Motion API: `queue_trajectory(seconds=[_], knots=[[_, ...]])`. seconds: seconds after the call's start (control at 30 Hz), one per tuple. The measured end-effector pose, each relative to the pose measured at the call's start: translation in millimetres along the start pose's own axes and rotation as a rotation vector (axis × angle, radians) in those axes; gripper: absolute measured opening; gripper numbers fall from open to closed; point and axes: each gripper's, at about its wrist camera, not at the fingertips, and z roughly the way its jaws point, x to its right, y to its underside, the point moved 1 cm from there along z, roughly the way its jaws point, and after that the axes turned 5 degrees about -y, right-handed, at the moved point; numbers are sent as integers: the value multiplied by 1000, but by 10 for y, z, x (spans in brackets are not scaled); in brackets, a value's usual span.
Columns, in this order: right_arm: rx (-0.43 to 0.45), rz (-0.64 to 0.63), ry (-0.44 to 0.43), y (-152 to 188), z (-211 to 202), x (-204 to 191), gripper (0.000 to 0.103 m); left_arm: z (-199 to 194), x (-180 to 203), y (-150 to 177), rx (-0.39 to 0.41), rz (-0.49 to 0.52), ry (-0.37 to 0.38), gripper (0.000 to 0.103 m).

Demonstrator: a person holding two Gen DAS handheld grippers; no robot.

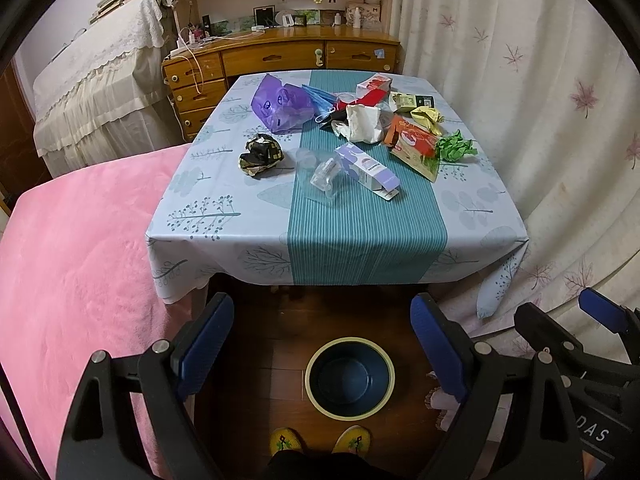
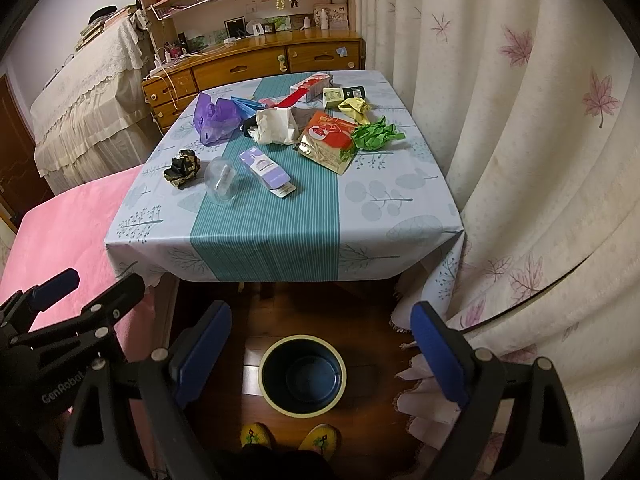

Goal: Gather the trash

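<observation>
From the left wrist view, the left gripper (image 1: 322, 344) hangs with its blue pads spread wide and nothing between them, over a dark blue bin (image 1: 350, 378) with a pale rim that stands empty on the wood floor. The table (image 1: 224, 220), draped in a leaf-print cloth, fills the middle of the frame, with the trash heaped toward its far end at 12 o'clock: a purple plastic bag (image 1: 280, 106), a crumpled white paper (image 1: 363, 123), an orange snack pouch (image 1: 412, 144) and a green paper wad (image 1: 456, 147). Nearer lie a black-and-gold crumpled wrapper (image 1: 261, 156), a clear plastic cup (image 1: 320, 176) on its side and a lilac carton (image 1: 367, 170). At 4 o'clock the other tool's body shows the letters "DAS"; the packaging print is too small to read.

From the right wrist view, the right gripper (image 2: 322, 354) also stands with jaws apart and empty, the bin (image 2: 302, 376) at 6 o'clock between its fingers and yellow slippers (image 2: 290, 436) just below. The left tool's body at 8 o'clock reads "GenRobot".

The risks appear to lie ahead. The cup, lying on its side, could roll off the table if nudged by a finger. Thin bag film and loose paper could slip from the pads during the carry. The bin's mouth is narrow, so a release off centre could drop litter on the floor.
</observation>
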Motion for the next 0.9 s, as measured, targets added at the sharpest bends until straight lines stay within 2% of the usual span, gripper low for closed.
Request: queue_trajectory(seconds=[0.43,0.53,0.9], knots=[[-1,4,1,-20,-15,15,92,28,21,-24,2,-1,13,89],[2,8,-2,71,72,83,92,28,28,-33,3,0,16,89],[4,34,-7,-25,91,140,92,45,59,-81,9,10,22,89]])
